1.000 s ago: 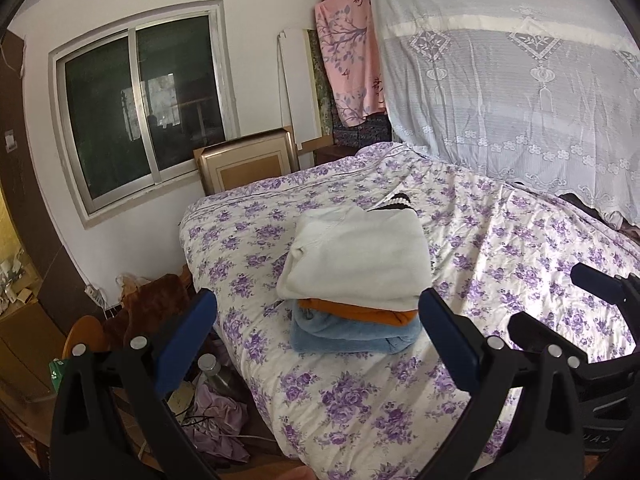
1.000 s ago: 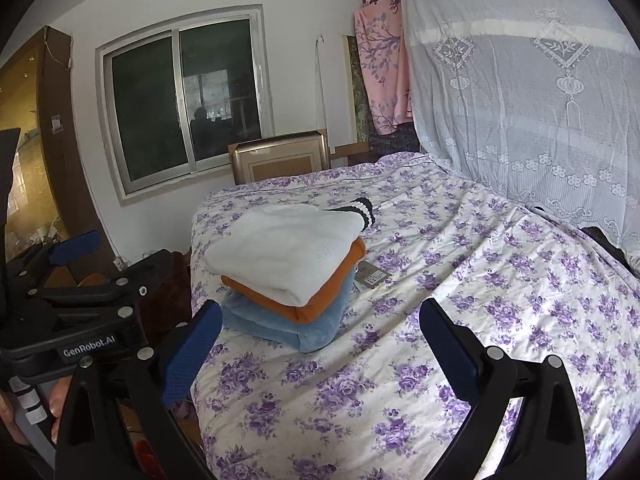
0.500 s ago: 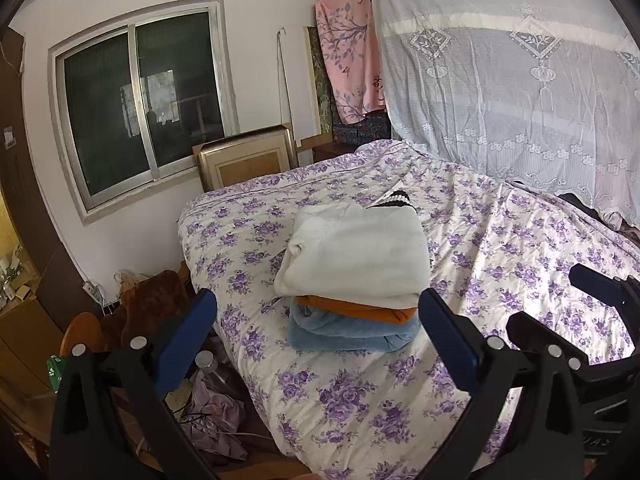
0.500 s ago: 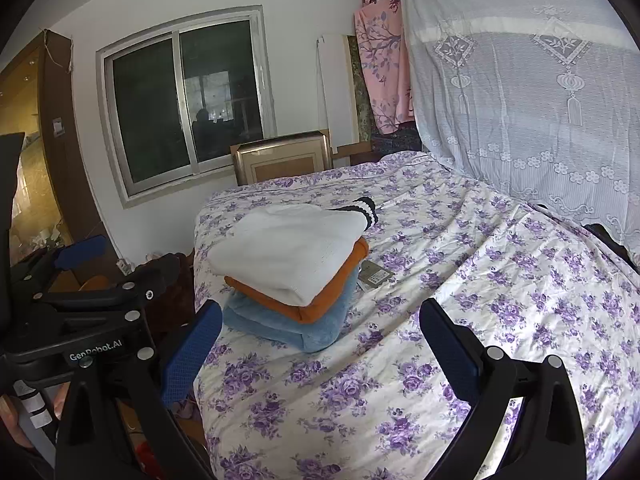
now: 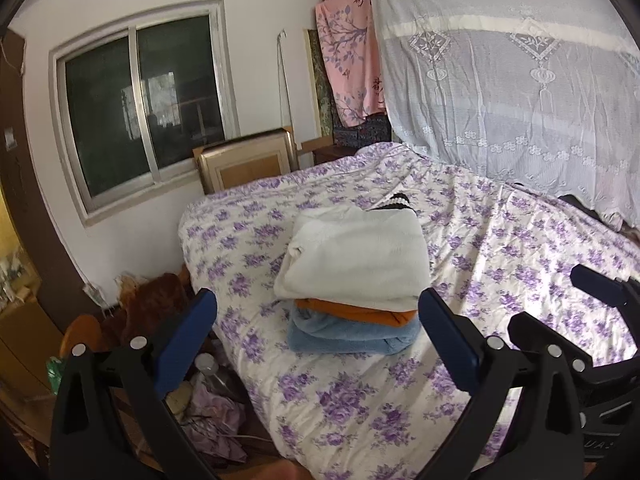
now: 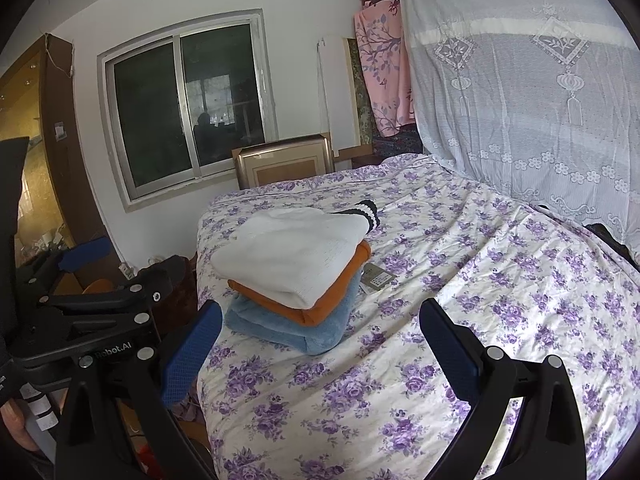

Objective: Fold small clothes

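Folded stack: white over orange over blue, perhaps fleece; both grippers' fingers spread.

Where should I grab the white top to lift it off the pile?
Probably the white top by its thick folded edge facing the right gripper, coming in low from the near side. That edge overhangs the orange piece, so a finger could slip under it.

Bare bedspread lies open right of the folded stack.

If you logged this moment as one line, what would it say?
left gripper: open, empty | right gripper: open, empty | stack: white on orange on blue, folded, on bed
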